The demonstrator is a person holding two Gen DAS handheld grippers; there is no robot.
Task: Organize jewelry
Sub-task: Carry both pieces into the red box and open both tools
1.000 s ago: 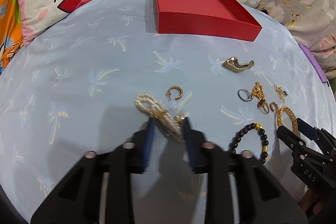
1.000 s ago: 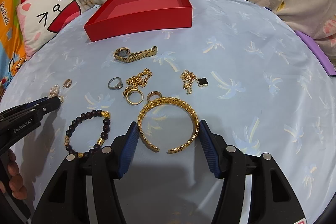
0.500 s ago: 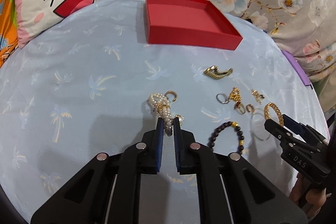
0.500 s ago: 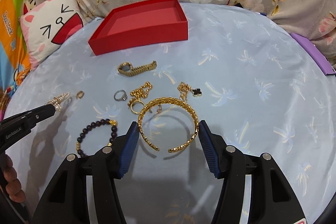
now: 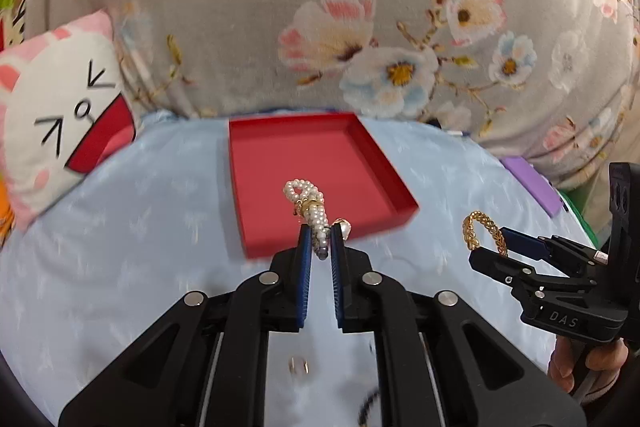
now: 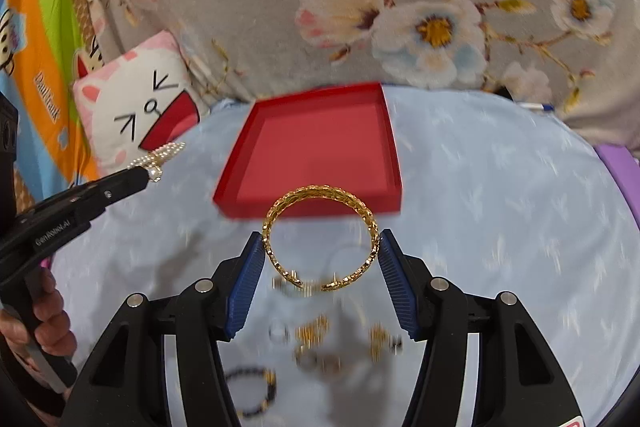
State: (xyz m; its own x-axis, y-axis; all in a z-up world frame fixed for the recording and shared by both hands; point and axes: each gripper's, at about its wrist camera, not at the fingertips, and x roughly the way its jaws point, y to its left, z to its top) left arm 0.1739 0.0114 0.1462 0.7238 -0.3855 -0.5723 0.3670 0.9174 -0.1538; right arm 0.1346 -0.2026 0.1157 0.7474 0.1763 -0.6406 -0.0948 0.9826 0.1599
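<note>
both lifted: beaded pearl bracelet [image 5: 308,205], braided gold bangle [image 6: 321,237], toward red tray [image 6: 394,163]

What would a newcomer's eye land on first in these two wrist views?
Probably the red tray, bright on the pale blue cloth and showing nothing inside. Then the two catches held up before it: a gold bangle spanning the right gripper, and a pearl bracelet pinched in the left gripper.
</note>
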